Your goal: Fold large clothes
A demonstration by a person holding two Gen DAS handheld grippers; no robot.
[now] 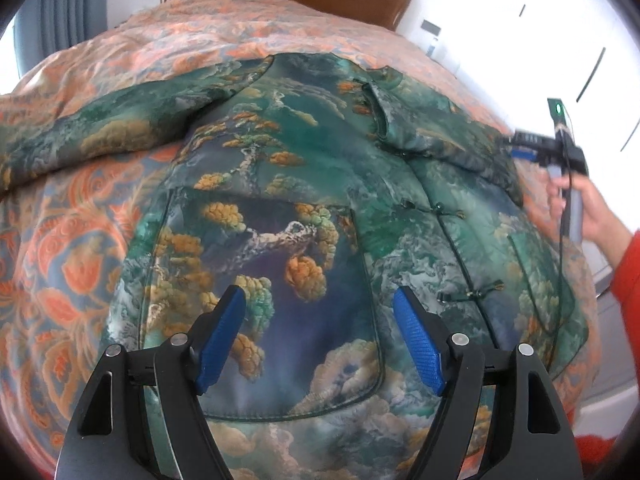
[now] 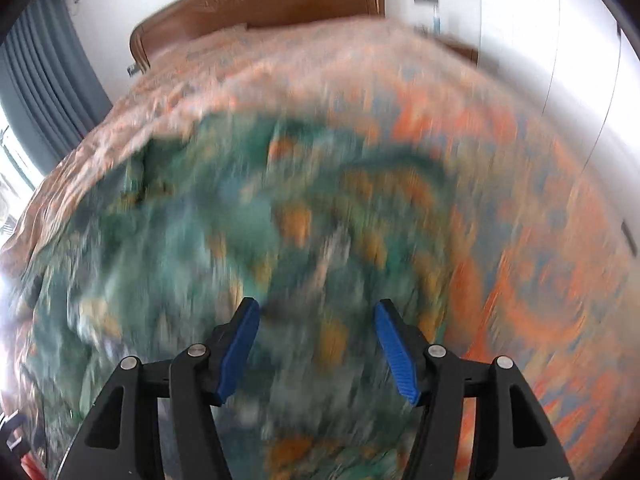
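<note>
The bed [image 1: 72, 240], under an orange patterned cover, carries the green printed jacket [image 1: 304, 208], spread flat, front up, sleeves out to the sides. Above its lower front pocket the left claw [image 1: 320, 336] hangs open, empty. The right claw [image 2: 316, 344], gaping too, is over the jacket's blurred edge.
</note>
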